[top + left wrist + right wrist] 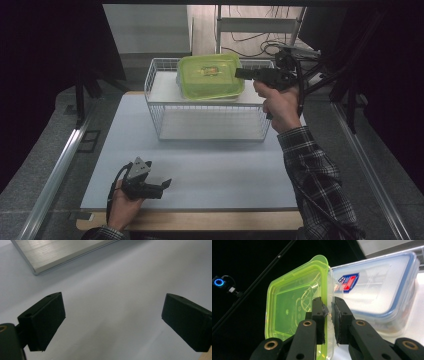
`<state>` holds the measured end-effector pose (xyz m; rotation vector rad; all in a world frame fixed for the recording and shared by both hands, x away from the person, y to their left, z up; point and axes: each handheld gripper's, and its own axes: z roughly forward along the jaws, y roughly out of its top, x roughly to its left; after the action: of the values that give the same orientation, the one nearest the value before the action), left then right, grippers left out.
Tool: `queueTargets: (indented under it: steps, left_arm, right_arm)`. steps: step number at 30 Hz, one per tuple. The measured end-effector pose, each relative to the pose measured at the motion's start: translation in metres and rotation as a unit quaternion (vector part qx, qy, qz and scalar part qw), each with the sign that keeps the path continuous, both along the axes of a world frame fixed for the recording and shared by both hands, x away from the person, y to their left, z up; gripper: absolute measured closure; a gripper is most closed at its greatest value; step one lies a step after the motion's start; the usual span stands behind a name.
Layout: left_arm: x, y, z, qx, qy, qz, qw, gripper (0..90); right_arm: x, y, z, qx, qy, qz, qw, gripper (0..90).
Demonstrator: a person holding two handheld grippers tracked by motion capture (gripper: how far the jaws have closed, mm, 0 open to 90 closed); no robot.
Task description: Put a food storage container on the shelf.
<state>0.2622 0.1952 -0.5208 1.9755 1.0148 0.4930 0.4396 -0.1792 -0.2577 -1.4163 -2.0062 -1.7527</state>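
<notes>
A: Your right hand-held gripper [328, 315] clamps the green container's [210, 76] rim above the wire basket [155, 107] at the table's [200, 175] far edge.

B: It's tilted, long side running across the table. Your left hand-held gripper [159, 185] rests released near the front edge, with bare table around it.

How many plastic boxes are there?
2. The green-lidded box is pinched at its edge by the right tool above the wire basket. A clear box with a blue-rimmed lid sits behind it. More may be hidden.
</notes>
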Motion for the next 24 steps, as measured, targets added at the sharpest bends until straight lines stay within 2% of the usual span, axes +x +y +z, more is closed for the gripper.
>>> queueTargets:
  steps: [5,13,24]
  left_arm:
    - [0.0,0.0,0.0,-0.003,0.0,0.0,1.0,4.9]
    - [0.0,-0.001,0.0,-0.001,0.0,-0.004,1.0,4.9]
    - [0.0,-0.003,-0.001,0.001,0.0,-0.008,1.0,4.9]
  right_arm:
    - [0.009,0.003,0.005,-0.001,-0.006,-0.022,0.9998,80.6]
    - [0.021,0.006,0.009,-0.017,-0.017,-0.056,0.9982,80.6]
    - [0.033,0.016,0.004,-0.025,-0.013,-0.084,0.9961,80.5]
